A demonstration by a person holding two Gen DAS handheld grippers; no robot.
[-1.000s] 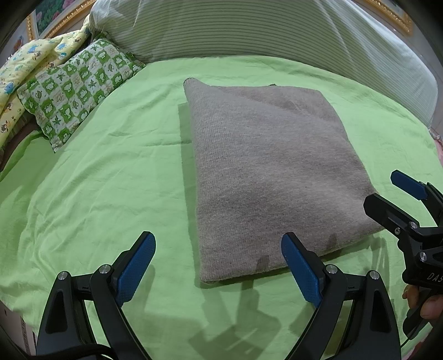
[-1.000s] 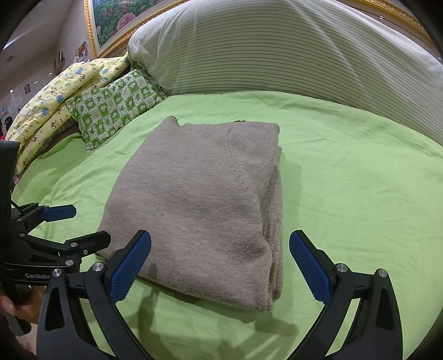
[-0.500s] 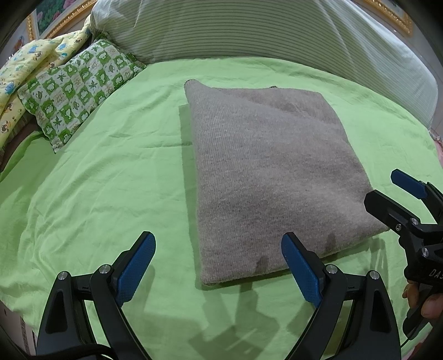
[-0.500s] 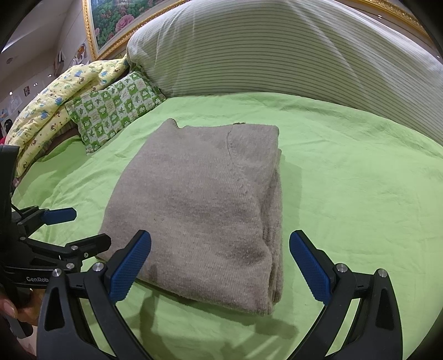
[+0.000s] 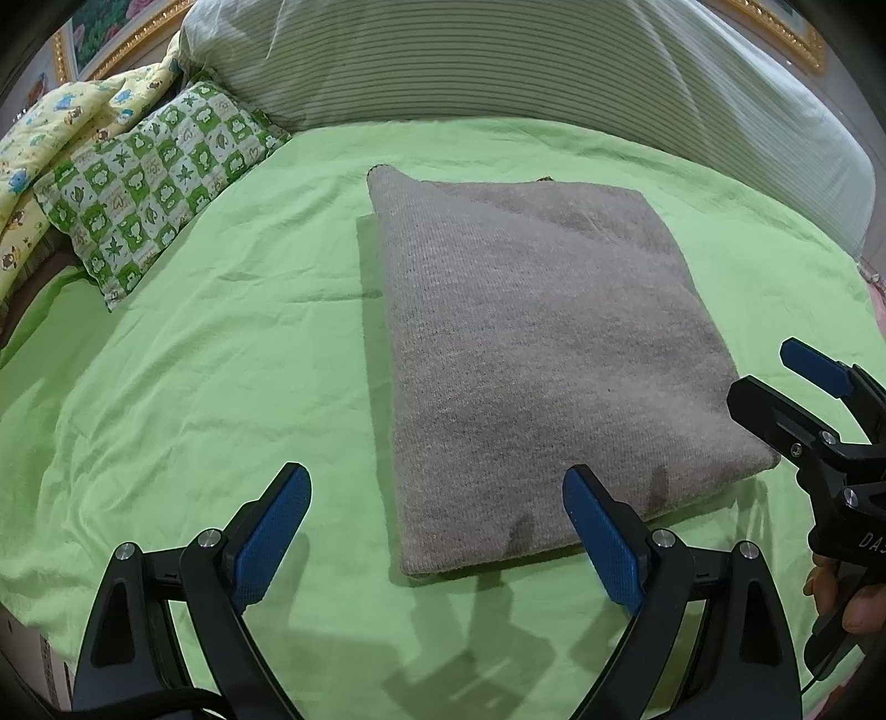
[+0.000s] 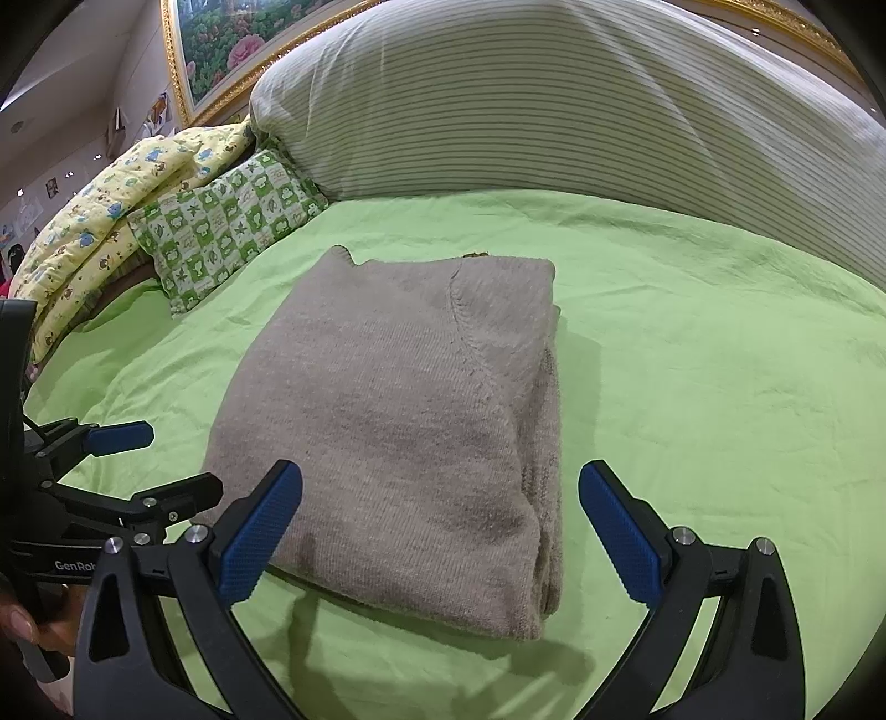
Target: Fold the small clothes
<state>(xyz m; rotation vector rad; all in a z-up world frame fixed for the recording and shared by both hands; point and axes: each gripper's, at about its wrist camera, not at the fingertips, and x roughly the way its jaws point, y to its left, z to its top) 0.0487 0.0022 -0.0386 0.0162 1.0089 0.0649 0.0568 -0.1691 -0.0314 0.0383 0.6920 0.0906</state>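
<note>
A grey-brown knitted garment (image 5: 542, 354) lies folded into a flat rectangle on the green bedsheet (image 5: 221, 343); it also shows in the right wrist view (image 6: 410, 421), with its stacked layers along the right edge. My left gripper (image 5: 437, 526) is open and empty, just short of the garment's near left corner. My right gripper (image 6: 440, 526) is open and empty, above the garment's near right corner. Each gripper shows in the other's view: the right one (image 5: 775, 382) and the left one (image 6: 160, 465).
A green-and-white checked pillow (image 5: 149, 183) and a yellow patterned quilt (image 5: 61, 122) lie at the back left. A large striped bolster (image 6: 554, 111) runs along the back. A gold-framed picture (image 6: 221, 44) hangs behind. Bare green sheet lies left and right of the garment.
Both grippers have drawn back and risen slightly from the garment, staying open. The garment has not moved.
</note>
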